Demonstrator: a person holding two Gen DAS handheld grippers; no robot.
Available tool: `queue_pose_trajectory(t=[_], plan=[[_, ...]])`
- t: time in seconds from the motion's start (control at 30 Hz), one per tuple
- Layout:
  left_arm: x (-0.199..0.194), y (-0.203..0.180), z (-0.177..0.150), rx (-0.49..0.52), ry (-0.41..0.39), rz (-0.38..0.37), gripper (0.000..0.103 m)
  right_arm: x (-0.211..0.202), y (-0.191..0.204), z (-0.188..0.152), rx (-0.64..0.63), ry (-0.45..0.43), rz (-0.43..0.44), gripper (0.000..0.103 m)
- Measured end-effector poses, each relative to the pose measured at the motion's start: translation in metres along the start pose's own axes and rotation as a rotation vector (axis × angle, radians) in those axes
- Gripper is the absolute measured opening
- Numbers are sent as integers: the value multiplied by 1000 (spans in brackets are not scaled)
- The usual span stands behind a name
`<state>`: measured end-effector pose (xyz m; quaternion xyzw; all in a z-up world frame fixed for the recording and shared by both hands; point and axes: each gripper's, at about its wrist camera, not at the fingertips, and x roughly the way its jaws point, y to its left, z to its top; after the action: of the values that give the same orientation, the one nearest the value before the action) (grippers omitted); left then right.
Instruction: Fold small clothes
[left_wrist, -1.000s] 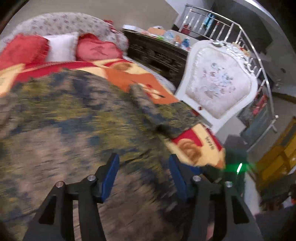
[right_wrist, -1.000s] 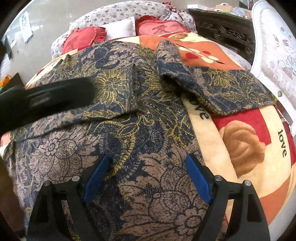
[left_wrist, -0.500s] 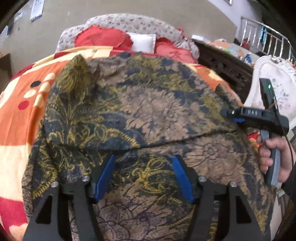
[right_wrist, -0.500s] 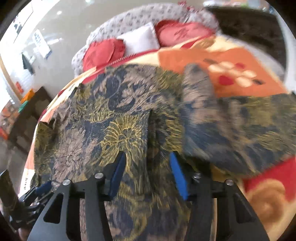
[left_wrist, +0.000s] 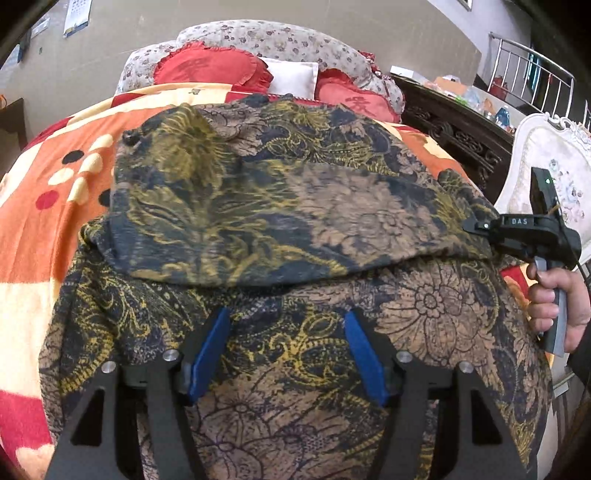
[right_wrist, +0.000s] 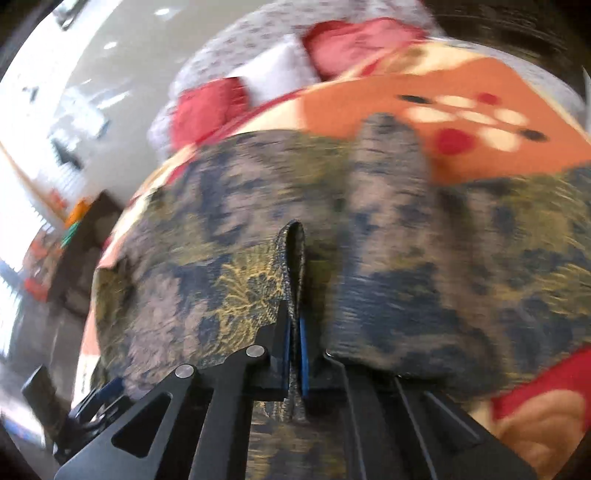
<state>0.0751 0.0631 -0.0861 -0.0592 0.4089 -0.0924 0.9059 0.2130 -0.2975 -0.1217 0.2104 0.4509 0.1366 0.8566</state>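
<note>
A dark blue, brown and yellow floral garment (left_wrist: 280, 206) lies spread on the bed, with one layer folded over so that its edge runs across the middle. My left gripper (left_wrist: 288, 332) hovers low over the near part of the garment. It is open, and the cloth lies flat under the gap between its blue pads (left_wrist: 212, 354). My right gripper (right_wrist: 293, 317) is shut on a raised fold of the garment (right_wrist: 291, 258), which stands up between its pads. The left wrist view shows the right gripper (left_wrist: 480, 227) at the folded layer's right end, held by a hand (left_wrist: 554, 299).
An orange, red and cream blanket (left_wrist: 44, 206) covers the bed under the garment. Red and white pillows (left_wrist: 288, 77) lean on the flowered headboard. A dark carved cabinet (left_wrist: 454, 122) and a white chair (left_wrist: 554, 177) stand along the bed's right side.
The right gripper's jaws went from wide open to shut on a fold of the garment. The left gripper swung from the bed's right side to over the garment, then stayed still.
</note>
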Motion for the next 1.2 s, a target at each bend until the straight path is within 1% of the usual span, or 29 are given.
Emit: queue_pose_trajectory(t=[0.1, 0.17, 0.23, 0.27, 0.3, 0.33, 0.37, 0.4, 0.47, 0.5, 0.53, 0.57, 0.6, 0.63, 0.67, 0.73, 0.77, 0.8, 0.83, 0.87, 0.9, 0.93, 1.03, 1.1, 1.13, 1.2], plan=[[0, 1, 0, -2, 0, -2, 68, -5, -4, 0, -17, 3, -52, 9], [0, 1, 0, -1, 0, -2, 69, -11, -10, 0, -2, 19, -83, 9], [-1, 1, 0, -2, 0, 3, 69, -13, -13, -2, 6, 37, -98, 9], [-2, 1, 0, -3, -1, 10, 69, -13, -13, -3, -11, 61, -108, 9], [-5, 2, 2, -6, -4, 16, 69, -12, -7, -4, -44, 85, -137, 10], [-9, 4, 6, -12, -15, 21, 69, -15, -1, -5, -78, 86, -170, 11], [-17, 8, 11, -18, -43, 28, 69, -20, 5, -5, -110, 76, -201, 15], [-24, 12, 18, -24, -79, 39, 69, -31, 14, -5, -154, 47, -236, 16], [-33, 22, 35, -44, -142, 65, 77, -50, 27, -7, -211, -23, -245, 20], [-33, 27, 45, -52, -164, 76, 81, -62, 36, -9, -242, -73, -245, 22], [-29, 32, 58, -61, -183, 96, 81, -72, 43, -10, -262, -116, -238, 28], [-18, 38, 74, -69, -181, 109, 80, -77, 50, -11, -278, -153, -226, 29], [-5, 42, 88, -74, -161, 117, 75, -79, 58, -11, -299, -184, -210, 29], [10, 46, 102, -78, -142, 134, 59, -74, 65, -9, -317, -195, -216, 29], [24, 49, 113, -82, -127, 151, 51, -65, 69, -6, -318, -186, -231, 29], [54, 59, 129, -105, -66, 194, 31, -40, 70, 1, -286, -141, -226, 29], [64, 64, 128, -115, -43, 236, 27, -30, 67, -1, -263, -129, -230, 29], [79, 70, 125, -118, 7, 295, 24, -17, 62, -1, -233, -113, -235, 29], [89, 76, 118, -115, 31, 298, 24, 0, 56, -5, -213, -81, -263, 29], [88, 79, 113, -114, 0, 286, 24, 16, 49, -10, -203, -31, -286, 30], [88, 79, 112, -118, 3, 285, 24, 14, 47, -11, -213, -49, -281, 31], [90, 78, 113, -110, 5, 294, 24, 10, 47, -9, -196, -48, -275, 32], [93, 70, 115, -65, 15, 339, 24, 9, 51, -11, -212, -49, -289, 33], [92, 69, 116, -60, 25, 340, 24, 10, 57, -11, -233, -42, -313, 34], [86, 68, 118, -57, 41, 336, 24, 9, 61, -11, -249, -35, -326, 35], [69, 64, 118, -82, 24, 323, 26, 6, 72, -9, -281, 3, -370, 37]])
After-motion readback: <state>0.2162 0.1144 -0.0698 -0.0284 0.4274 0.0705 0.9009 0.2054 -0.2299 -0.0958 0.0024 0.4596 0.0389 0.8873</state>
